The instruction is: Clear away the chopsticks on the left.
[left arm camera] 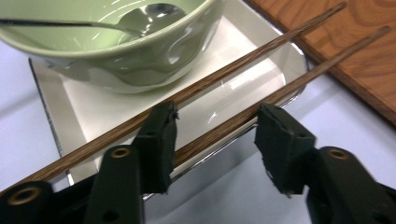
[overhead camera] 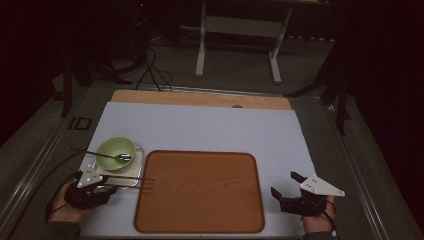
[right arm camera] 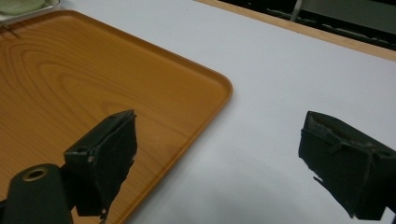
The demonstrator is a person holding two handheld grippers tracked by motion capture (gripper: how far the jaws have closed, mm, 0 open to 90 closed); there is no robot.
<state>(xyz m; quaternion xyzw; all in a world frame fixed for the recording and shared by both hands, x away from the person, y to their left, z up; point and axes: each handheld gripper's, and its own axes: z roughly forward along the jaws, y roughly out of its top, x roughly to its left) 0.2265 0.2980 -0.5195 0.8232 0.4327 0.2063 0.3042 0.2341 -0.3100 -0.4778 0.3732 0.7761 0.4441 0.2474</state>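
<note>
A pale green bowl (overhead camera: 112,149) (left arm camera: 140,65) with a metal spoon (overhead camera: 123,157) (left arm camera: 144,16) in it stands on a small shiny rectangular tray (overhead camera: 136,172) (left arm camera: 93,116) at the left. Two wooden chopsticks (overhead camera: 131,178) (left arm camera: 289,88) lie across that tray, their tips resting on the big wooden tray (overhead camera: 200,192) (right arm camera: 70,84). My left gripper (overhead camera: 111,189) (left arm camera: 217,112) is open at the chopsticks; one stick runs between its jaws and the other passes behind the left jaw. My right gripper (overhead camera: 283,183) (right arm camera: 219,116) is open over the mat, just right of the wooden tray.
A light blue mat (overhead camera: 210,127) (right arm camera: 280,70) covers the table, with a strip of bare wood (overhead camera: 200,98) along its far edge. Beyond the table, cables (overhead camera: 150,70) and a white table frame (overhead camera: 240,45) stand on the dark floor.
</note>
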